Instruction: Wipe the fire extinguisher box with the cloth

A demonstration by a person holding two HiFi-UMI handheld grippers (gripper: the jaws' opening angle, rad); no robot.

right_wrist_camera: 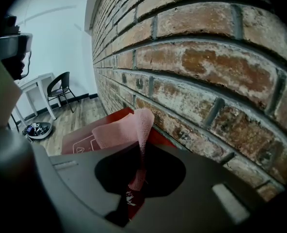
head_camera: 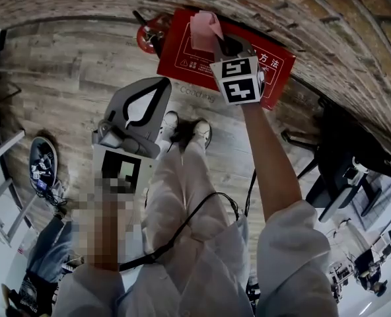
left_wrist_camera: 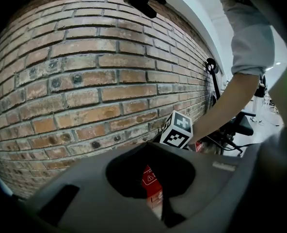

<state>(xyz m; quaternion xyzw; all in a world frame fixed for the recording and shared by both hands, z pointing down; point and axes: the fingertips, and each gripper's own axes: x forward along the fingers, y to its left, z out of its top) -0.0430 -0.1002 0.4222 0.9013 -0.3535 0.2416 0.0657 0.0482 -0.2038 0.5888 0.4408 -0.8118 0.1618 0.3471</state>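
The red fire extinguisher box (head_camera: 189,55) stands on the wood floor against the brick wall. It also shows behind the cloth in the right gripper view (right_wrist_camera: 85,135) and through the jaw opening in the left gripper view (left_wrist_camera: 149,176). My right gripper (head_camera: 218,43) (right_wrist_camera: 133,197) is shut on a pink cloth (head_camera: 205,26) (right_wrist_camera: 126,127), which lies on the box's top near the wall. My left gripper (head_camera: 163,84) (left_wrist_camera: 162,208) hangs lower left of the box, over the floor, jaws closed with nothing in them.
A brick wall (head_camera: 261,5) runs behind the box. A red extinguisher (head_camera: 149,33) stands at the box's left end. Black chairs and frames (head_camera: 337,157) crowd the right. A round tray of small items (head_camera: 42,165) lies left. My shoes (head_camera: 183,129) are just before the box.
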